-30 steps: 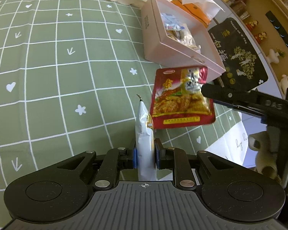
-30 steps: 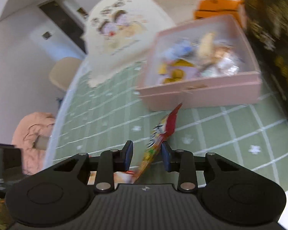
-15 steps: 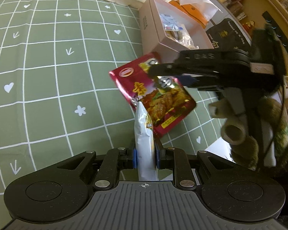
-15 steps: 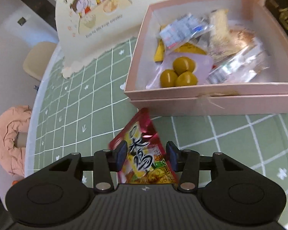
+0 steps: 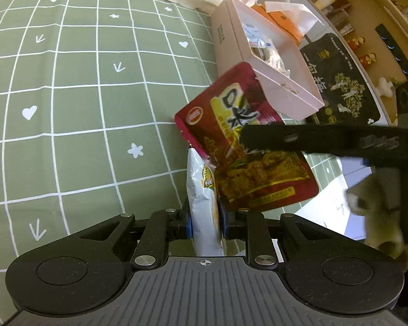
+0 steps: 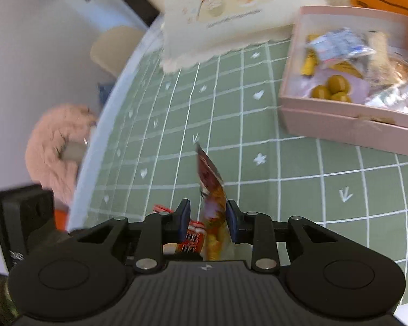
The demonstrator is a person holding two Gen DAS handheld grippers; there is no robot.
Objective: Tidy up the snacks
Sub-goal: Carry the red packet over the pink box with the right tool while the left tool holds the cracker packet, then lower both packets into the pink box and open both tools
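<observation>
My left gripper [image 5: 204, 217] is shut on a silver-white snack packet [image 5: 202, 187], which stands upright on its edge over the green checked tablecloth [image 5: 81, 108]. Just right of it hangs a red snack packet [image 5: 231, 114], off the cloth and overlapping the silver packet's top. My right gripper's finger [image 5: 299, 137] crosses it from the right. In the right wrist view my right gripper [image 6: 208, 217] has the red packet [image 6: 212, 187] edge-on between its jaws, which are closing on it. The open pink box [image 6: 340, 127] of snacks lies to the upper right.
The pink box [image 5: 285, 92] sits at the back right, with an orange package [image 5: 280, 21] and a black printed bag [image 5: 340, 81] behind it. A cream tote bag [image 6: 225, 8] lies at the far side. Past the table's left edge is a pink furry stool [image 6: 57, 146].
The red packet has come up off the cloth in my right gripper and moved left, close to the silver packet. The right view has swung away from the box. My left gripper has stayed put.
</observation>
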